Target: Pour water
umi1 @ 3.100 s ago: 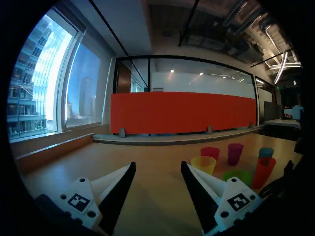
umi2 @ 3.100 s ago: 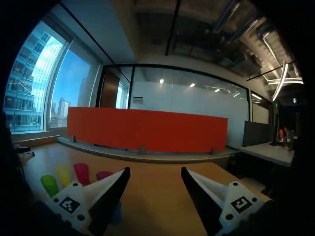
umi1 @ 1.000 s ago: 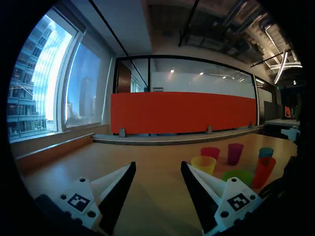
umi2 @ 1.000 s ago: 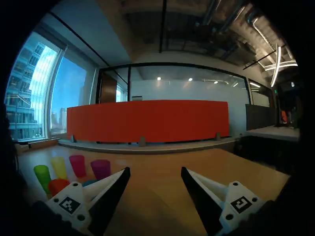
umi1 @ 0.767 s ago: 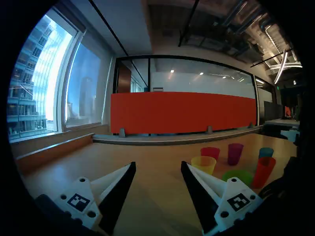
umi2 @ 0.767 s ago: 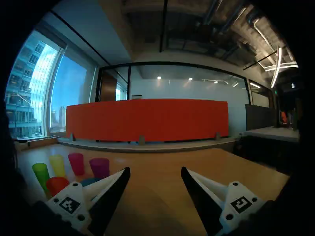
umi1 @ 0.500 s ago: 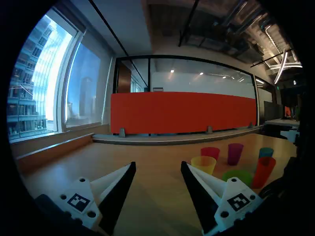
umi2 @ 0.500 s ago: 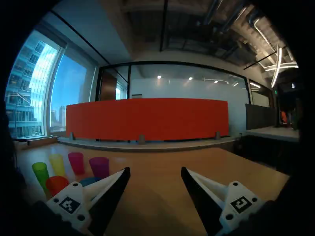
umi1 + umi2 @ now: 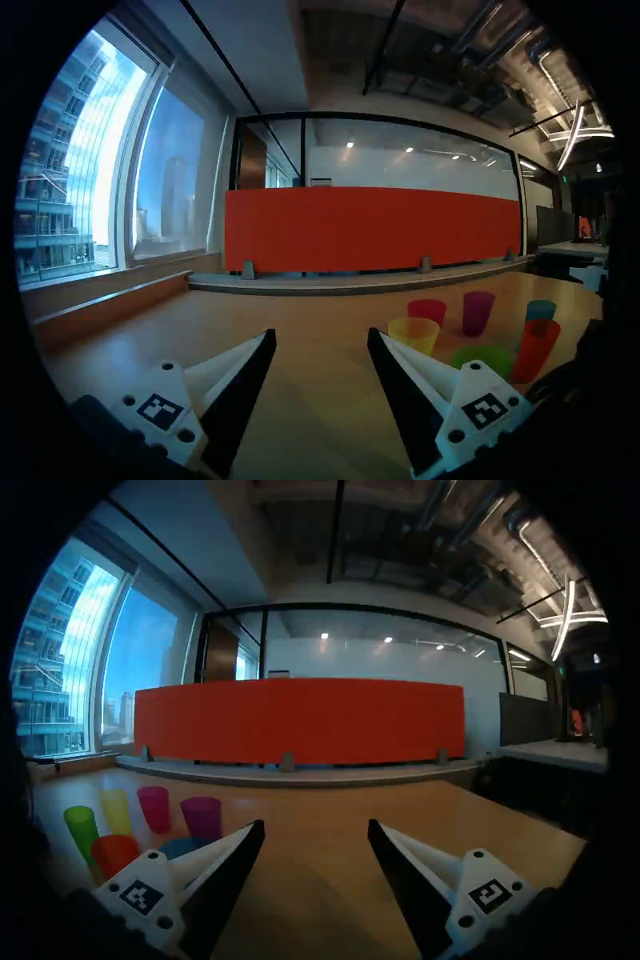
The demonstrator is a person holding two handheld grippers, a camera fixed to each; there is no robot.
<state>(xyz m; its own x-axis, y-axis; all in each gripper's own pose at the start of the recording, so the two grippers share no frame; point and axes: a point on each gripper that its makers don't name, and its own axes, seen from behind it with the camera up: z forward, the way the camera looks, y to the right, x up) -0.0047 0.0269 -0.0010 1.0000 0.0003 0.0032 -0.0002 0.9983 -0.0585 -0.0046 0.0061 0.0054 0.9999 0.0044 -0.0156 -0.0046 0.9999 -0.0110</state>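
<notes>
Several coloured plastic cups stand on the wooden table (image 9: 320, 320). In the left gripper view they are at the right: a yellow cup (image 9: 414, 334), a red cup (image 9: 427, 310), a purple cup (image 9: 478, 311), a green cup (image 9: 482, 359), an orange cup (image 9: 535, 350) and a teal cup (image 9: 541, 310). My left gripper (image 9: 320, 340) is open, empty, left of them. In the right gripper view the cups are at the lower left: green cup (image 9: 81, 830), yellow cup (image 9: 117, 811), red cup (image 9: 155, 808), purple cup (image 9: 201, 817), orange cup (image 9: 115, 854). My right gripper (image 9: 316, 830) is open and empty.
An orange partition (image 9: 372, 228) runs along the table's far edge, with a glass wall behind it. Tall windows (image 9: 80, 176) line the left side. A second desk (image 9: 552, 760) stands to the right.
The right gripper has swung left and risen slightly, bringing more of the cups into its lower left. The left gripper has stayed still.
</notes>
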